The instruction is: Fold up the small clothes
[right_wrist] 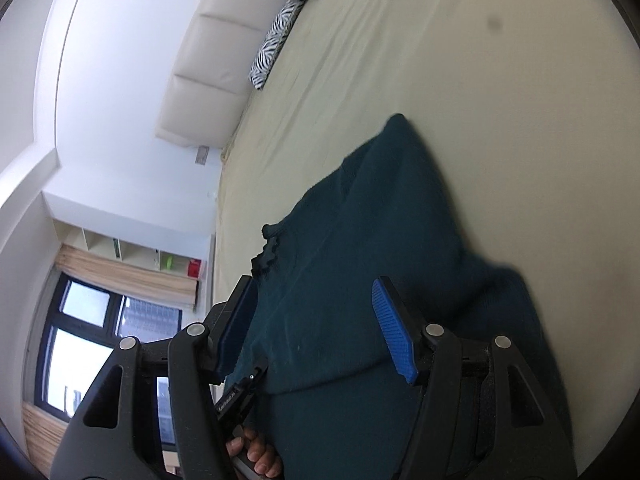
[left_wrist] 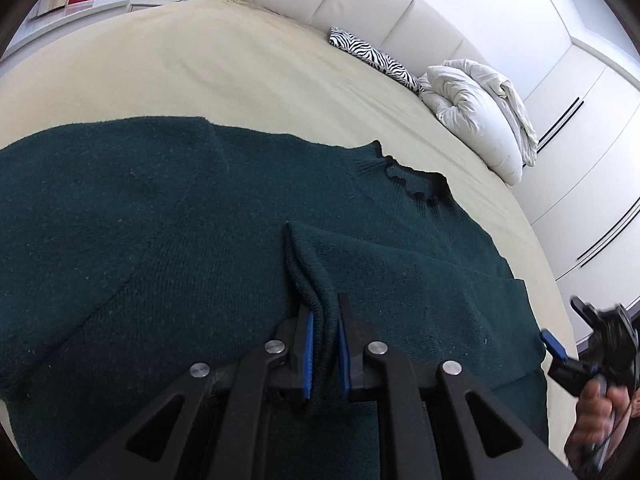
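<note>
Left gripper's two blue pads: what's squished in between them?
The sweater's ribbed sleeve cuff, dark green, sits pinched between the left gripper's pads, in the left wrist view.

Sweater [left_wrist: 160, 240] matt fuzzy knit; bedsheet [left_wrist: 200, 64] smooth cloth; headboard [left_wrist: 360, 4] padded leather-like.

Both grippers are black, with ribbed blue pads [right_wrist: 394, 330] and round silver pivot screws [left_wrist: 275, 347].

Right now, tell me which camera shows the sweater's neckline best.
The left wrist view: the neckline of the green sweater lies sharp and unobstructed, its scalloped trim visible. The right wrist view shows the neckline blurred, partly behind that tool's finger.
</note>
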Tool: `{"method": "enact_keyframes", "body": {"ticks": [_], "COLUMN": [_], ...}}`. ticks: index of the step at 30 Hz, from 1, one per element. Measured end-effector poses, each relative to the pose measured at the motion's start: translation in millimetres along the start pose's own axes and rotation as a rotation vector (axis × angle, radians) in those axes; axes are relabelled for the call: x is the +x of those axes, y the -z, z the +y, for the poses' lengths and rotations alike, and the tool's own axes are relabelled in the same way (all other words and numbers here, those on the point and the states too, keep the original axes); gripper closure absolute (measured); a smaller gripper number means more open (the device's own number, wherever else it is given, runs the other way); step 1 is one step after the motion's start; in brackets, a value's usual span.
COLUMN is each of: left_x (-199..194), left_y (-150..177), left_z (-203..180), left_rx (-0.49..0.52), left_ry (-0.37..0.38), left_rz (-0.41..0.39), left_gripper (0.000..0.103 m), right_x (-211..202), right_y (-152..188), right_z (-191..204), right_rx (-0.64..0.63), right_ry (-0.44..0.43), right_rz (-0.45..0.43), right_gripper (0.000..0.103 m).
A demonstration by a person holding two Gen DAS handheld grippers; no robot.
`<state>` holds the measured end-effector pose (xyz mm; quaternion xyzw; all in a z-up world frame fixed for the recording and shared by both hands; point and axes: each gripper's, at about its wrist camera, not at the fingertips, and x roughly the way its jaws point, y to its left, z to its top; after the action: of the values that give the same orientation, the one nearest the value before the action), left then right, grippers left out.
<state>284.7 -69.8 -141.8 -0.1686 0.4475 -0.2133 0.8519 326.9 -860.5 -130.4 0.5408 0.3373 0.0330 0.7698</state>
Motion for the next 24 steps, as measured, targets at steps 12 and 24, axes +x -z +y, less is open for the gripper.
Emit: {"method": "enact_keyframes", "body": {"ticks": [12, 24], "left_x": [5, 6], "left_y": [0, -1], "left_z": [11, 10], "left_rx": [-0.033, -0.043], "left_ry": [0.070, 0.069], "left_rz": [-0.019, -0.017], "left_gripper": [0.089, 0.089], "right_x": [3, -1], "right_y": [-61, 7], "right_z": [-48, -20], "right_rx": [0.001, -0.150], "right_ry": [0.012, 0.050], "right_rz": [0.092, 0.139], "right_gripper": [0.044, 0.040]}}
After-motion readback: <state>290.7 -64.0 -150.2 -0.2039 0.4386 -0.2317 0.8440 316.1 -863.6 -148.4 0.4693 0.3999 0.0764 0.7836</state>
